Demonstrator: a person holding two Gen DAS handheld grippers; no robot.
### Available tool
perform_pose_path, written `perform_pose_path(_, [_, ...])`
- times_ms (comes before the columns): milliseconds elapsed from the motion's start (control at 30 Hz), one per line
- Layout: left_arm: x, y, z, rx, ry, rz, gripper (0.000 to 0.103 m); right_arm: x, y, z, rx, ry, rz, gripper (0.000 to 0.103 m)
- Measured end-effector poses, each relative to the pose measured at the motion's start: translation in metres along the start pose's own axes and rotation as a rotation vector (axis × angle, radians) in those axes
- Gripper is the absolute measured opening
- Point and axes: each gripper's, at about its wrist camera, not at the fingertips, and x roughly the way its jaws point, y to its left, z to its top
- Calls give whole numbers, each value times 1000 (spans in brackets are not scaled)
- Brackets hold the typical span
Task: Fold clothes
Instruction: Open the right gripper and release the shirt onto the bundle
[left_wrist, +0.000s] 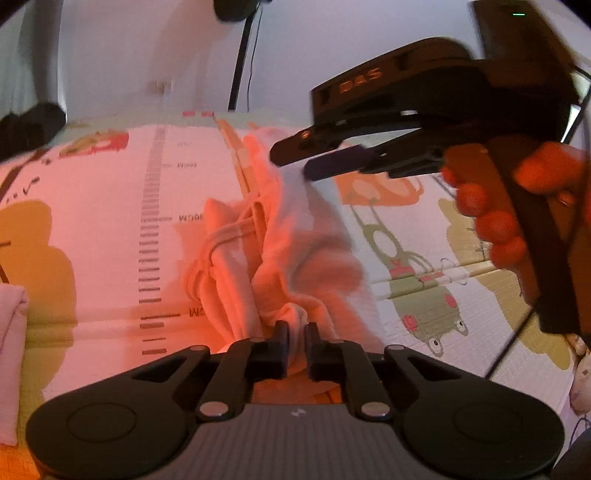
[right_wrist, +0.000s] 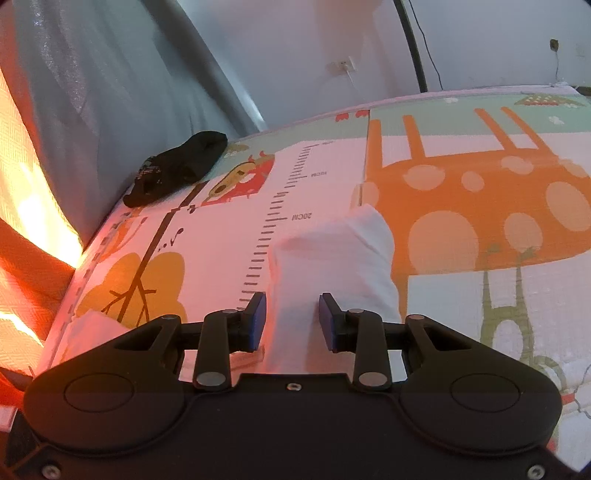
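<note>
While the left claw (left_wrist: 295, 341) pinches a bunched fold of the white garment (left_wrist: 273, 236) at 6 o'clock in the left wrist view, jaws nearly shut on cloth, the garment lies crumpled mid-frame on the play mat (left_wrist: 110, 221); the right claw (left_wrist: 291, 164) hovers at 2 o'clock, part open. Right wrist view: jaws narrow, straddling white cloth at 6 o'clock, pads not visibly pressing. Step looks like gathering corners; next likely needs the right to grip, then spread flat.

White garment (left_wrist: 295, 236) and black sock (right_wrist: 177, 170) on cartoon mat (right_wrist: 480, 206).
</note>
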Motion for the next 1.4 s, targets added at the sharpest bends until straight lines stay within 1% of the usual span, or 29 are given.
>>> perform_pose_path(100, [-4, -4, -7, 19, -27, 2, 10, 2, 0, 0, 3, 3, 3, 31])
perform_pose_path(233, [-6, -5, -14, 19, -37, -2, 10, 4, 0, 1, 3, 8, 6, 31])
perform_pose_path(333, [-8, -6, -20, 41, -41, 13, 10, 4, 1, 0, 4, 10, 5, 31])
perform_pose_path(567, [-11, -2, -32, 37, -1, 27, 10, 5, 2, 1, -1, 15, 8, 31])
perform_pose_path(667, [-10, -2, -36, 41, 27, 50, 10, 7, 3, 1, -3, 28, 15, 31])
perform_pose_path(767, [-6, 1, -38, 17, 58, 68, 10, 12, 6, 1, -15, 50, 21, 30])
perform_pose_path(1033, [-8, 4, -45, 16, 83, 79, 11, 33, 17, -8, -59, 107, 19, 31])
perform_pose_path(1233, [-10, 5, -51, 19, 108, 91, 11, 51, 19, -13, -43, 130, 34, 31])
perform_pose_path(1333, [-15, 7, -53, 3, 96, 89, 11, 61, 21, -16, -55, 145, 30, 31])
perform_pose_path(1400, [-22, 9, -50, -18, 63, 76, 13, 65, 23, -19, -65, 148, 31, 31])
